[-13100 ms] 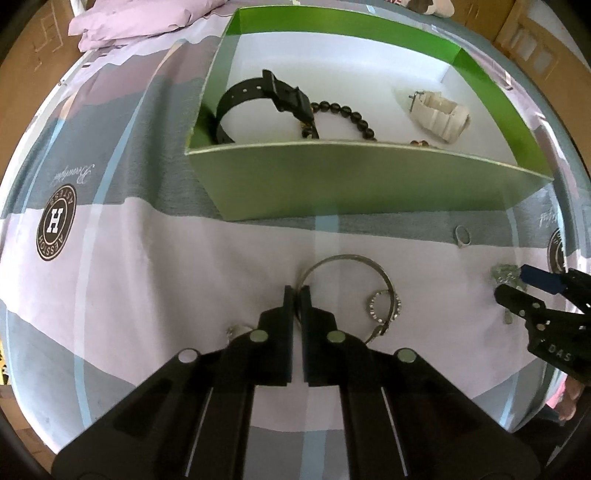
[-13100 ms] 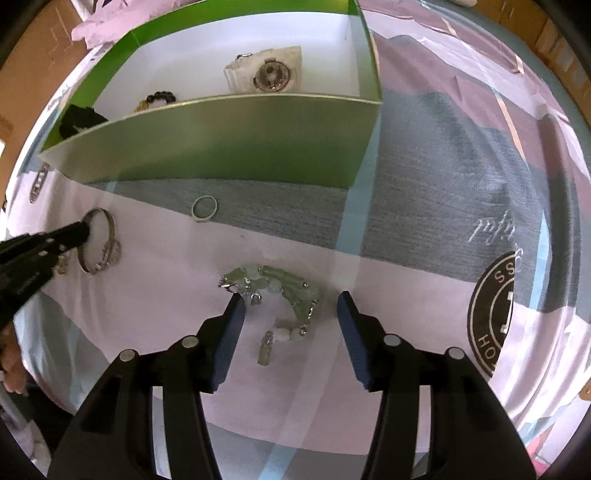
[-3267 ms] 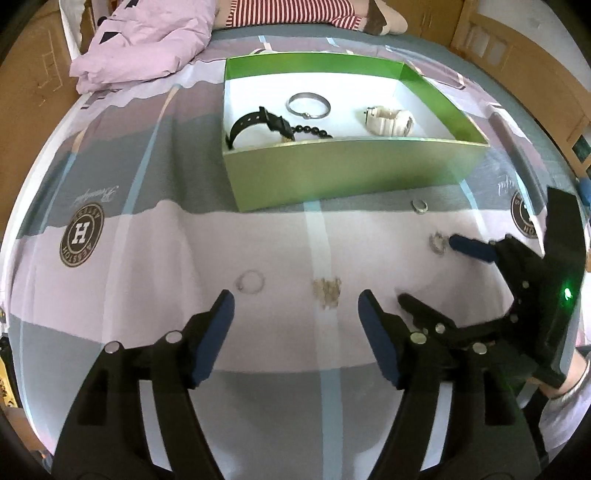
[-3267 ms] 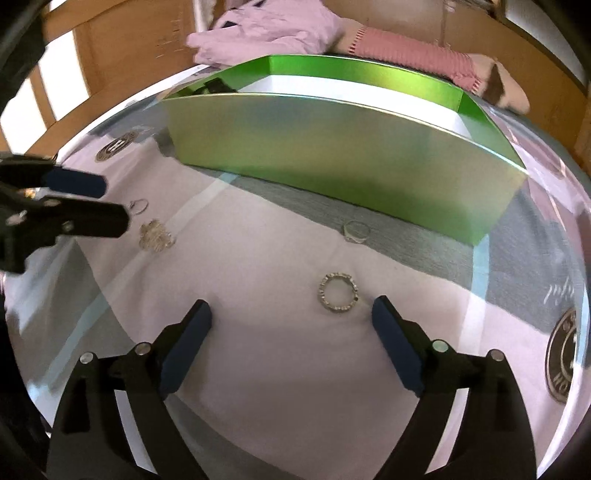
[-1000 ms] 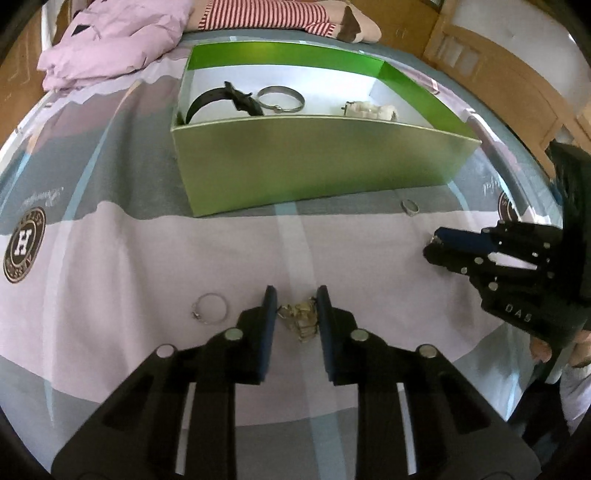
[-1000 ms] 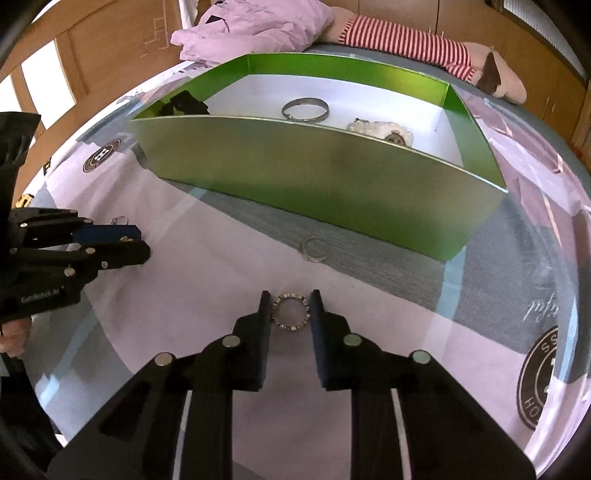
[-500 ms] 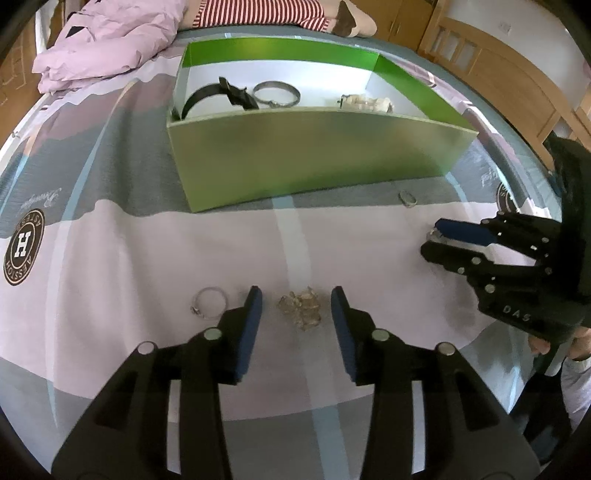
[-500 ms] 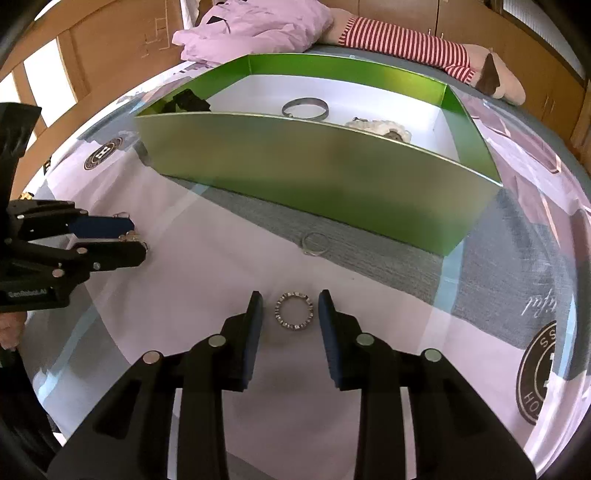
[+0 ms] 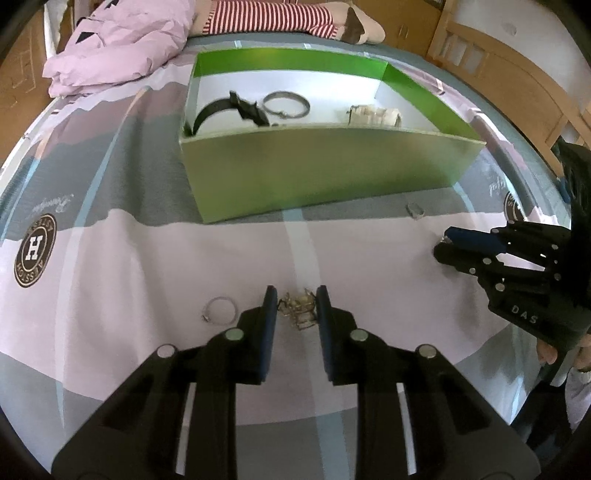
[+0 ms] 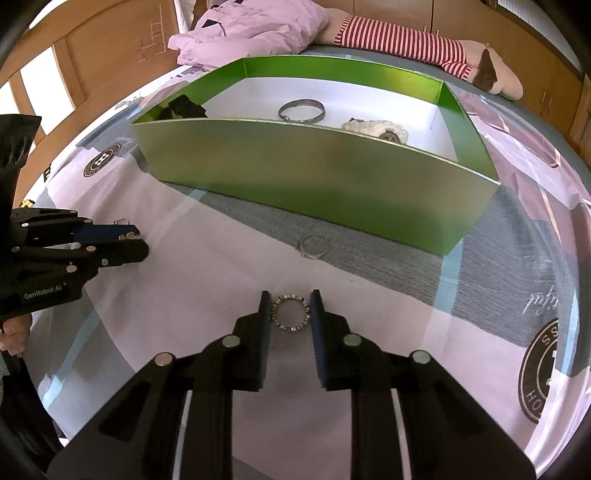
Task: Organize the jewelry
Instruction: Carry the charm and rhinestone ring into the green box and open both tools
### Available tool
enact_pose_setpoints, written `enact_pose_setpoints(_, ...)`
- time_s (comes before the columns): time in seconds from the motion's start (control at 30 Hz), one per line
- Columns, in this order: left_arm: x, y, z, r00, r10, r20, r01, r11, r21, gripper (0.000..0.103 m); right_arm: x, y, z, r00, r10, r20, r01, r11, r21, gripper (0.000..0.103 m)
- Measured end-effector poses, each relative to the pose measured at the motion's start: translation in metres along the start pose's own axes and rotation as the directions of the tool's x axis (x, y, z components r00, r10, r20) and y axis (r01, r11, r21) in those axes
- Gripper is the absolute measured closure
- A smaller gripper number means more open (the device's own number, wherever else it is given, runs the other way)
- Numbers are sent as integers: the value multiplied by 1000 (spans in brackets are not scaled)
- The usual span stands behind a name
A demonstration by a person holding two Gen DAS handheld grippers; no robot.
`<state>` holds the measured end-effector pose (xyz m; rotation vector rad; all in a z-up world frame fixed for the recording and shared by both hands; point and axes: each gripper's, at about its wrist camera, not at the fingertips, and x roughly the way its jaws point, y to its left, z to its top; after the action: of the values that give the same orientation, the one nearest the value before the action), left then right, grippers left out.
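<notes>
Left gripper (image 9: pixel 295 301): low over the bed sheet (image 9: pixel 147 258), jaws part open, one on each side of a small gold chain cluster (image 9: pixel 298 312). The jaws sit just beside the cluster; whether they touch it cannot be told. A thin hoop (image 9: pixel 220 309) lies on the sheet just left of the left jaw, apart from it.

Right gripper (image 10: pixel 290 308): also low over the sheet, jaws part open, bracketing a beaded ring (image 10: pixel 290 312) that lies flat. The jaws stand very close to the ring's sides; firm contact cannot be confirmed. A plain ring with a small setting (image 10: pixel 313 246) lies farther ahead on the grey band of the sheet, near the front wall of the green box (image 10: pixel 314 177).

Box contents, seen from the left wrist view: black watch (image 9: pixel 229 110) at the left, silver bangle (image 9: pixel 286 104) in the middle, white watch (image 9: pixel 375 115) at the right. All rest on the white floor of the box, apart from one another.

Beyond the box: a crumpled pink quilt (image 9: pixel 122 44) and a red-and-white striped item (image 9: pixel 269 16) at the head of the bed.
</notes>
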<state>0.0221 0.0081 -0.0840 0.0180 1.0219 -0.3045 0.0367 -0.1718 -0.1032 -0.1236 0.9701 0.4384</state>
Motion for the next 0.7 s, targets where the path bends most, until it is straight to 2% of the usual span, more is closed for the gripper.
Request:
enact_pose_setpoints(0.23, -33, -17, 18, 996, 5, 92, -7, 1000, 15, 82, -26, -2, 11, 998, -17, 65, 15, 999, 35, 82)
enact_pose_setpoints(0.4, -60, -30, 67, 985, 31, 167, -38, 999, 34, 82, -56, 2, 38, 992, -35, 125, 30, 999, 44, 82)
enact_pose_setpoints(0.47, -64, -29, 83, 980, 39, 196, -45, 999, 26, 82, -71, 0, 58, 987, -20, 162, 11, 998, 58, 82)
enact_pose_setpoints(0.6, -65, -22, 104, 972, 94, 217, -93, 996, -15, 82, -88, -9, 95, 971, -44, 237, 26, 997, 79, 82)
enact_pose_setpoints(0.7, -65, -17, 102, 957, 162, 242, -161, 987, -23, 82, -82, -19, 108, 963, -27, 269, -6, 993, 122, 82)
